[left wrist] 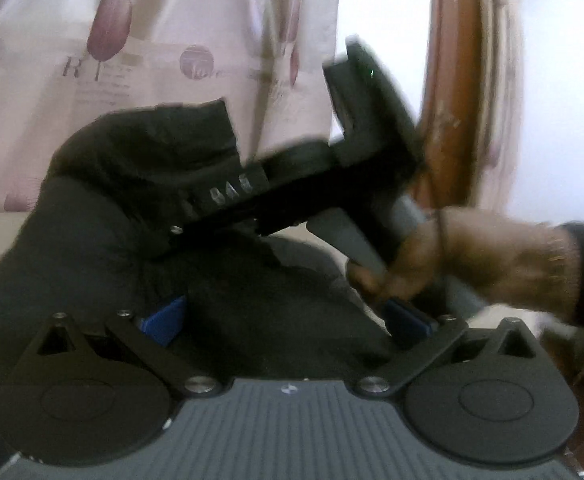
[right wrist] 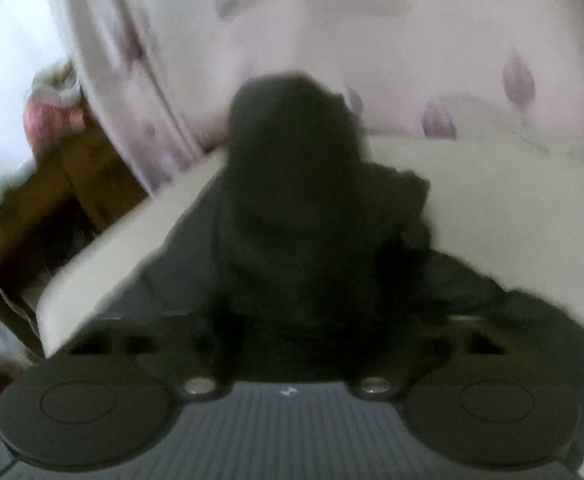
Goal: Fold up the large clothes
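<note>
A large black garment (left wrist: pixel 140 216) is bunched up and lifted over a cream table (right wrist: pixel 491 208). In the left wrist view it fills the space between my left gripper's blue finger pads (left wrist: pixel 164 320), which stand wide apart with cloth draped over them. My right gripper (left wrist: pixel 196 216) comes in from the right, held by a hand (left wrist: pixel 471 256), and its tip is buried in a fold of the garment. In the right wrist view the garment (right wrist: pixel 303 200) rises in a dark hump and hides the right gripper's fingers. Both views are blurred.
A pale curtain with purple tulip print (left wrist: pixel 152 40) hangs behind the table. A brown wooden frame (left wrist: pixel 447 92) stands at the right, and it also shows in the right wrist view (right wrist: pixel 76 184) beyond the table's left edge.
</note>
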`<state>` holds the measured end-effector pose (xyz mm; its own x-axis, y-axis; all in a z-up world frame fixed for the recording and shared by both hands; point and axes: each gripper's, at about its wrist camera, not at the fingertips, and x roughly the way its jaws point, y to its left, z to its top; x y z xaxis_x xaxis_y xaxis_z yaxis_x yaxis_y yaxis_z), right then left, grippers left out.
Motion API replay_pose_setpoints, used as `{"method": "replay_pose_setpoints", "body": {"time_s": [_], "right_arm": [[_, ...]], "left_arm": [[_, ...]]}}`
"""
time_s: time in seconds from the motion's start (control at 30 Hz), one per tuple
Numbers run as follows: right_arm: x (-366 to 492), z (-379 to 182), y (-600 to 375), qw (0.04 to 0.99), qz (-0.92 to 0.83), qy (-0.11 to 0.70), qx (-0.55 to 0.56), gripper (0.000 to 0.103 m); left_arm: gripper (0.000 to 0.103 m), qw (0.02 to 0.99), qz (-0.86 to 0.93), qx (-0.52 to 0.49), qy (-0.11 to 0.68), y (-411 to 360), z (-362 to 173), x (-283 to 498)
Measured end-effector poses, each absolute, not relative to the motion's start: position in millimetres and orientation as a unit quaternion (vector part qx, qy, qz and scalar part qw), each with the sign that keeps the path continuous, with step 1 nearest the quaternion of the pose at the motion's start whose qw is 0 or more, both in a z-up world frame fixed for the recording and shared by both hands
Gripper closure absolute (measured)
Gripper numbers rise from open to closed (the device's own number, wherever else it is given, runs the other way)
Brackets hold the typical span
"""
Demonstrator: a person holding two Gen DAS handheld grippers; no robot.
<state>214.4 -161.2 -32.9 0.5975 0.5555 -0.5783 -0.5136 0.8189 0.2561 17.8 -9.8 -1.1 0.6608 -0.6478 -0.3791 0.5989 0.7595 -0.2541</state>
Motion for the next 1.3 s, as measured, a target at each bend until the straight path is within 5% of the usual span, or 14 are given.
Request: {"method": "replay_pose_setpoints", "body": {"time_s": [0.23,0.47,0.7,1.23,1.3], "right_arm": [[190.2,-25.9,-194.9,0.91,0.28,0.305,0.025,0.07],[176.8,-41.4,-247.2,0.916,0.254,0.284,0.127,0.075],[163.7,-70.9,-279.0,0.908,0.238,0.283,0.197,0.075],[149.2,-190.6,-373.5,0.716,0.279,0.193,0.61,0.074],[143.3,-198.4,-380.7,0.697,0.282,0.162,0.639,0.065]], "left_arm": [[0.0,0.962,-0.229,-0.016,0.15,68.3,42.6,33.0],[0.0,0.936,-0.224,-0.055,0.268,86.5,-0.5,126.0],[0.0,0.908,-0.32,0.009,0.268,28.1,-1.9,110.0],[0.0,0.898,-0.322,0.149,0.262,-88.7,-4.1,91.4],[0.0,0.896,-0.33,0.17,0.246,-93.3,-12.2,79.7]]}}
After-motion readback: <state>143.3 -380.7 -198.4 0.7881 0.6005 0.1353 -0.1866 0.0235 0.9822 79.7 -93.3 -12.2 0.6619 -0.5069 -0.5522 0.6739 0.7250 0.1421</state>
